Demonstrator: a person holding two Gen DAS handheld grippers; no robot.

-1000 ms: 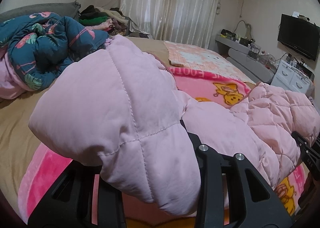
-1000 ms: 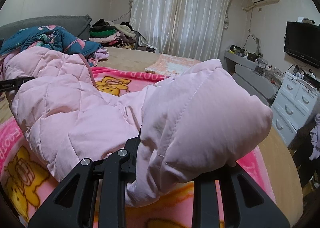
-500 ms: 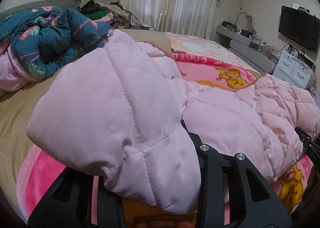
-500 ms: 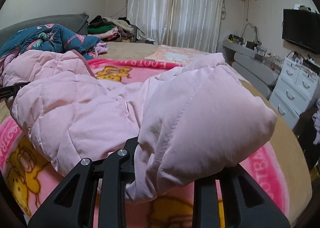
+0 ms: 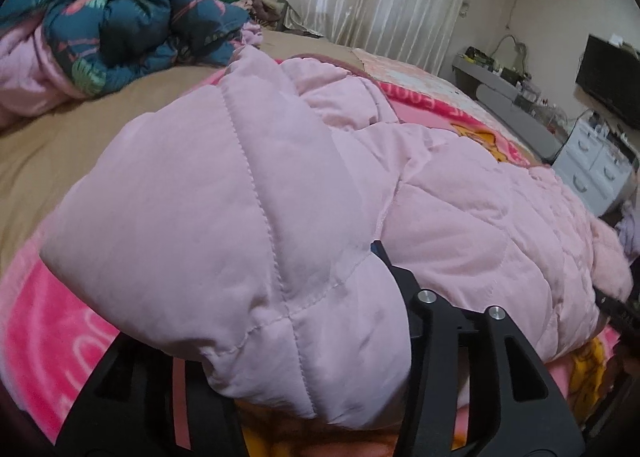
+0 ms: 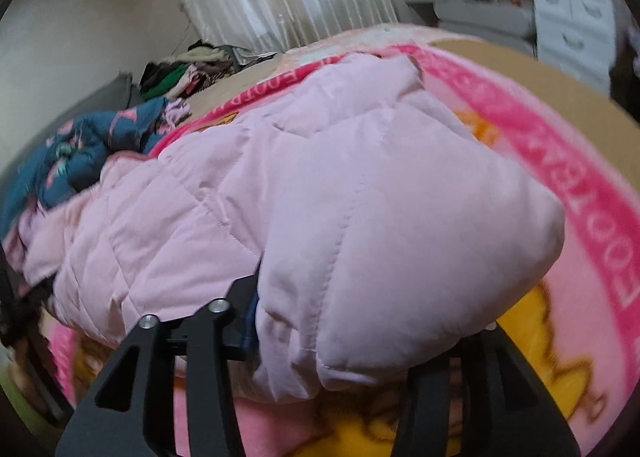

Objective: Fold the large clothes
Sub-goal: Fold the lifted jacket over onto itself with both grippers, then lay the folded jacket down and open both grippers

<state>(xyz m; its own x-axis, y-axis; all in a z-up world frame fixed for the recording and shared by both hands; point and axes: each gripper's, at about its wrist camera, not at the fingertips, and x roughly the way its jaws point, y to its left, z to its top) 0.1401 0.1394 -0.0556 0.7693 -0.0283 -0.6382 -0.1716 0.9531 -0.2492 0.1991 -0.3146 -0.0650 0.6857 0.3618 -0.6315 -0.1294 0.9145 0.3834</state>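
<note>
- Two tongs, one pink quilted jacket (image 5: 460, 193) between them: left tongs (image 5: 304, 389) at the lower centre of the left wrist view, right tongs (image 6: 332, 361) at the lower centre of the right wrist view.
- Each has a puffy corner of the jacket bulging up between its fingers; both sets of jaws have just been opening with the padding in the gap. The padding hides the pads, so I cannot tell whether either pair presses on it; judged to be letting go.
- Jacket lies directly ahead of both tongs, on the pink cartoon blanket (image 6: 592, 161) spread over the bed (image 5: 80, 137).
- Long axis runs across the frame, from one held corner to the other; neither hand is plainly nearer, each sits at its own end.
- In the left view the bulk trails to the right edge; in the right view it trails to the left edge.
- Open room: bare blanket at lower left of the left view and along the right side of the right view.
- Crowding: blue floral bedding (image 5: 132, 17) at upper left of the left view, well apart from the jacket.
- Bed edge lies at the right of the right view, beyond the blanket border.
</note>
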